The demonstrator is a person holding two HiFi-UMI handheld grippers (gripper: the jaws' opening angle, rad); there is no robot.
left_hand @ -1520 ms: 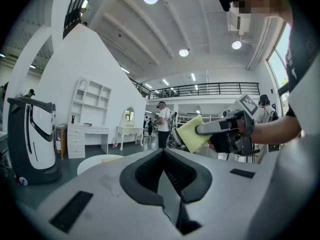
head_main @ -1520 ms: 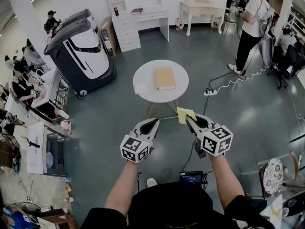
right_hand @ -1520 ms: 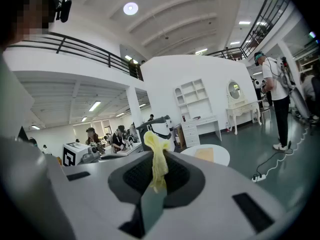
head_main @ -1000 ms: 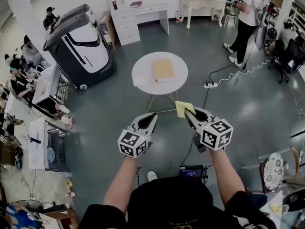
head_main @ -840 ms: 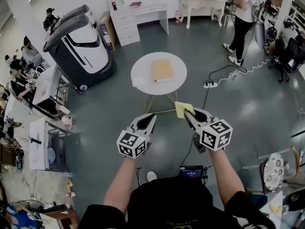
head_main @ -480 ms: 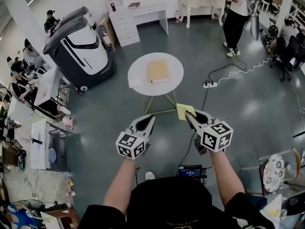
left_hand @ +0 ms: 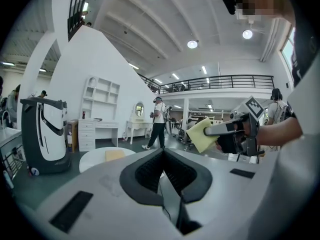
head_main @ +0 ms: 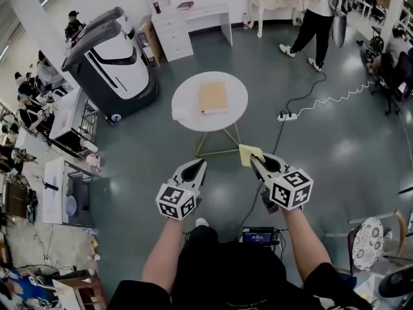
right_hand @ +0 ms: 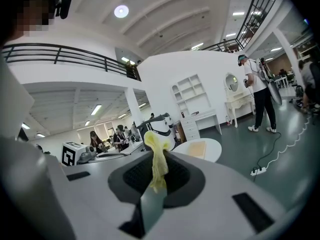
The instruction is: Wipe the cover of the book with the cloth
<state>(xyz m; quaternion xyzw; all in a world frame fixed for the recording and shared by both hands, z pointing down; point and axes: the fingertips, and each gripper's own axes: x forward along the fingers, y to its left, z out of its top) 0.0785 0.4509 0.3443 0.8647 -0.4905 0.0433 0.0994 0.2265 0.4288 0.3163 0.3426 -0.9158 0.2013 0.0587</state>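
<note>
The right gripper [right_hand: 159, 159] is squeezed shut on a yellow cloth [right_hand: 151, 139]. The cloth is pinched between the two jaws, and its floppy top sticks out past the tips. In the head view the cloth stands up from the front of that gripper, over the grey floor [head_main: 335, 147].

The left gripper [left_hand: 163, 150] has its jaws pressed together, with nothing between them. It is held beside the right gripper, a little apart from it. Both are out in front of the person, whose bare arms reach forward.

The book [head_main: 213, 97] is tan. It lies flat and closed on a small round white table [head_main: 187, 118]. The table stands ahead of both grippers, and neither gripper touches it. The cloth is not on the book; it is up in the air, nearer to the person than the table is.

Left of the table is a big black and white machine [head_main: 110, 63]. Behind the table, by the wall, is a white desk with drawers [head_main: 187, 24]. A power strip [head_main: 286, 116] with a white cord lies on the floor to the right of the table. A person in a white top and black trousers [head_main: 313, 15] walks at the far right. More people sit at the far left.
</note>
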